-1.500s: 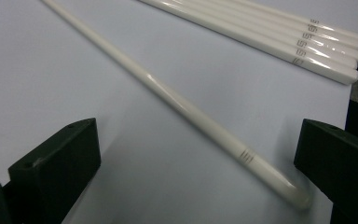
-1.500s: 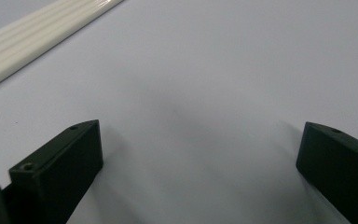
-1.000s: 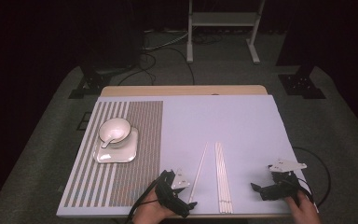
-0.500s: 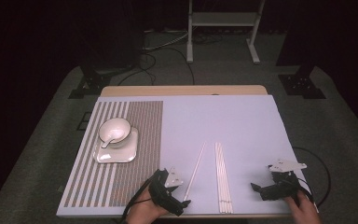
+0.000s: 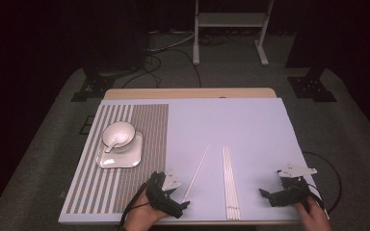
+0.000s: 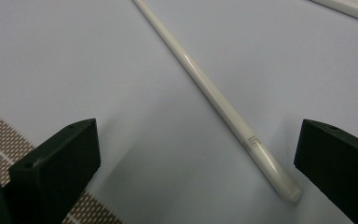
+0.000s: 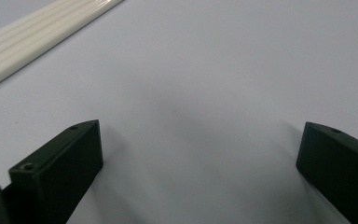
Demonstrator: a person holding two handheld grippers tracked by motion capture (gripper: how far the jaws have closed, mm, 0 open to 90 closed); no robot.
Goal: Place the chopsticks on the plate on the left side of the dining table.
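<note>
A single white chopstick (image 5: 197, 172) lies slanted on the pale blue mat, apart from a bundle of several white chopsticks (image 5: 230, 183) to its right. My left gripper (image 5: 177, 202) stands open at the single chopstick's near end; in the left gripper view that thick end (image 6: 242, 135) lies between the jaws, closer to the right one. My right gripper (image 5: 266, 195) is open low over bare mat at the front right, with the bundle (image 7: 37, 32) off to its left.
A white bowl with a spoon (image 5: 117, 135) sits on a square white plate (image 5: 120, 158) on a striped brown placemat (image 5: 139, 144) at the left. The table's front edge (image 5: 197, 222) runs just beneath both hands. A cable (image 5: 330, 173) loops off the right side.
My left gripper has slid left and slightly nearer, settling at the single chopstick's near end. The right gripper has stayed still.
</note>
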